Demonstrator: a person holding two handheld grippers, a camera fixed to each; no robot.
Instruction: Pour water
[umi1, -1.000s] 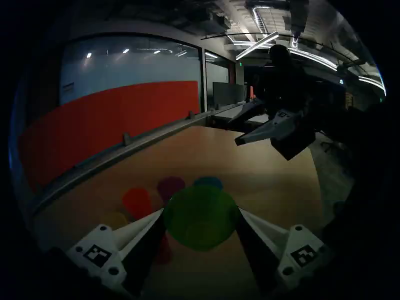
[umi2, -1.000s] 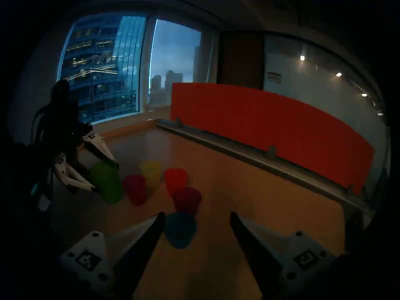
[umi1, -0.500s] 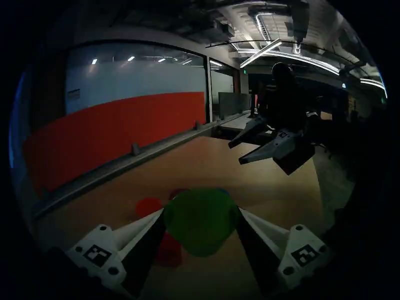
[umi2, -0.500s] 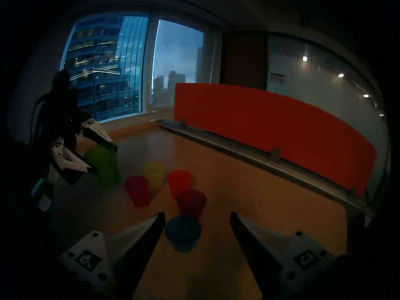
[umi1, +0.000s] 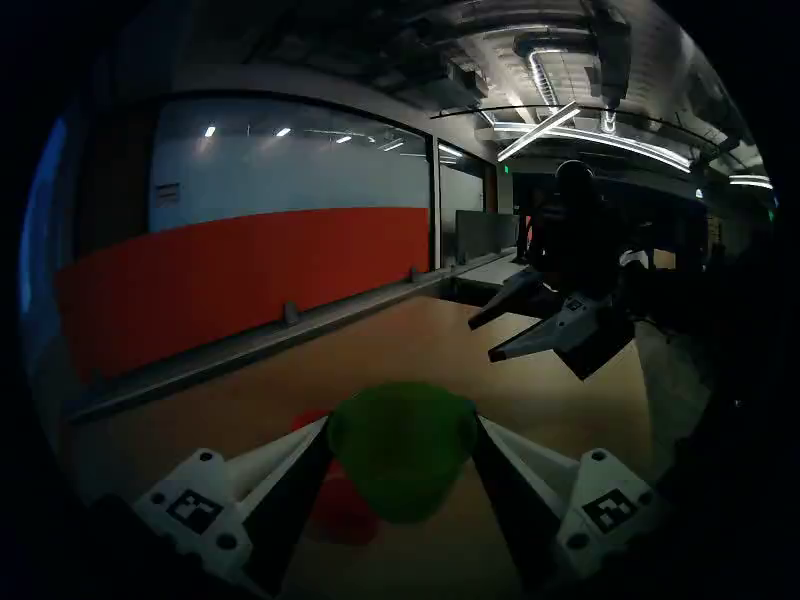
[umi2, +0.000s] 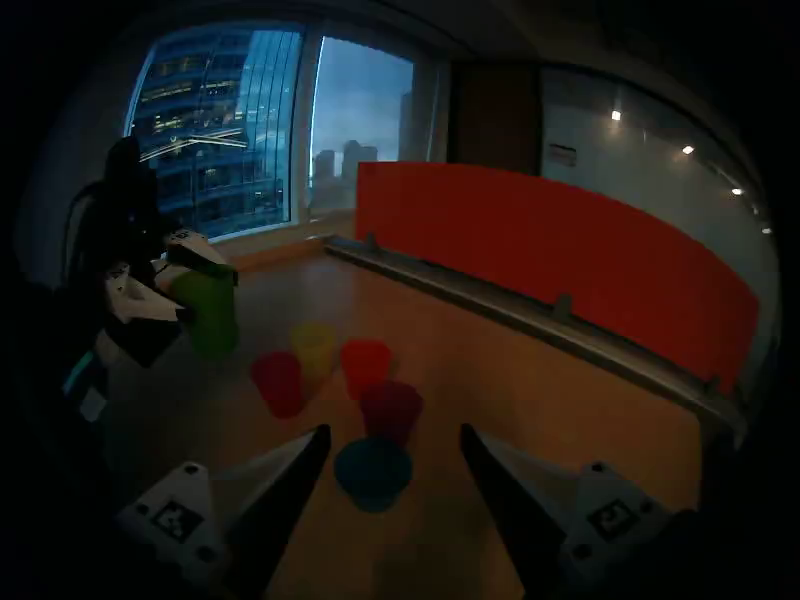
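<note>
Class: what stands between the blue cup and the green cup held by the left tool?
In the right gripper view, the darker red cup stands between them; the yellow cup sits just beside it.

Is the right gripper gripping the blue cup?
No, the right gripper is open, and the blue cup stands untouched on the table.

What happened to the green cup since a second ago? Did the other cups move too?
The left gripper, still shut on the green cup, raised it up off the table. The blue cup, maroon cup, orange-red cup, yellow cup and red cup stayed standing where they were. The right gripper stayed open, with the blue cup just ahead of it.
</note>
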